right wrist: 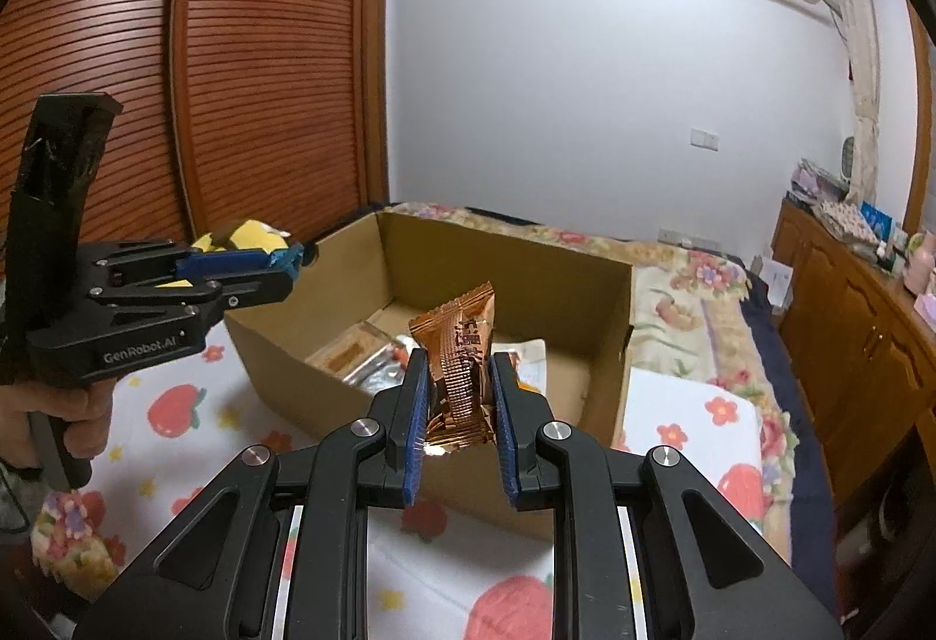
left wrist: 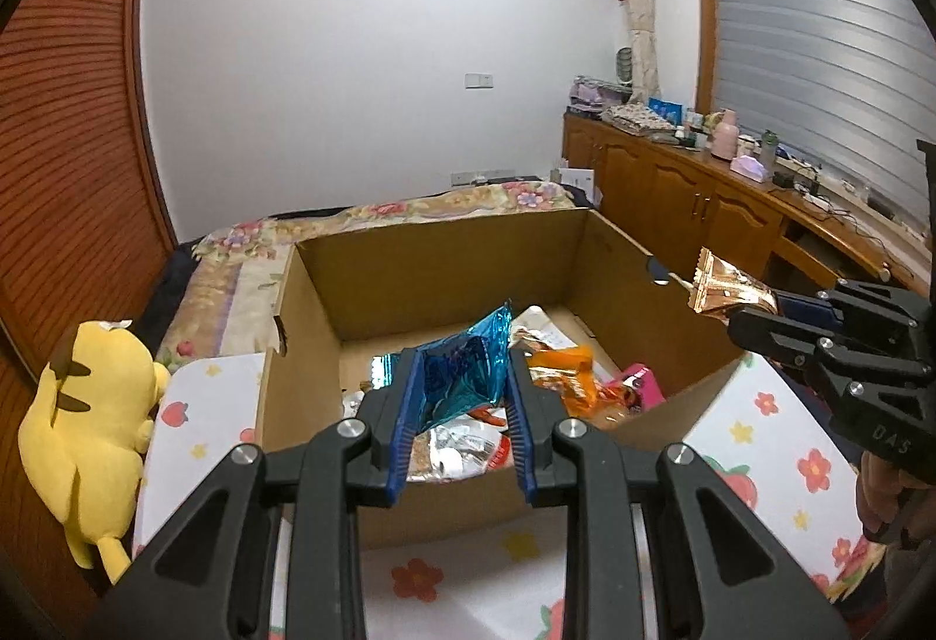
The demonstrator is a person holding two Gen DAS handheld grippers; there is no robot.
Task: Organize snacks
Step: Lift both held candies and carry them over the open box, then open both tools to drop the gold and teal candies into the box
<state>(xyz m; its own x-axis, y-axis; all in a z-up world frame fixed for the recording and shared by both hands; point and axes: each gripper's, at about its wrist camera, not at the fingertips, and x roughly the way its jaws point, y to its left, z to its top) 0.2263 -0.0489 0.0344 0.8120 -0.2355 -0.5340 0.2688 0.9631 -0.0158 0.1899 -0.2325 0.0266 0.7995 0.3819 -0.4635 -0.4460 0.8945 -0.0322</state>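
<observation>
Cardboard box (left wrist: 444, 260) sits open on the strawberry-print sheet (left wrist: 778, 441), with an orange pack (left wrist: 564, 377), a pink pack (left wrist: 640, 382) and silver wrappers inside. Left gripper (left wrist: 462, 394) is clamped on a blue foil snack (left wrist: 462, 377) above the box. Right gripper (right wrist: 456, 394) pinches a copper wrapper (right wrist: 462, 347) over the box's near edge. Yellow plush (left wrist: 88, 417) lies off to the left, wooden cabinets (left wrist: 673, 195) behind.

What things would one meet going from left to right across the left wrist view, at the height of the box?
Yellow plush toy → cardboard box → blue snack packet in the left tongs → orange snack packet → copper snack packet → right tongs.
</observation>
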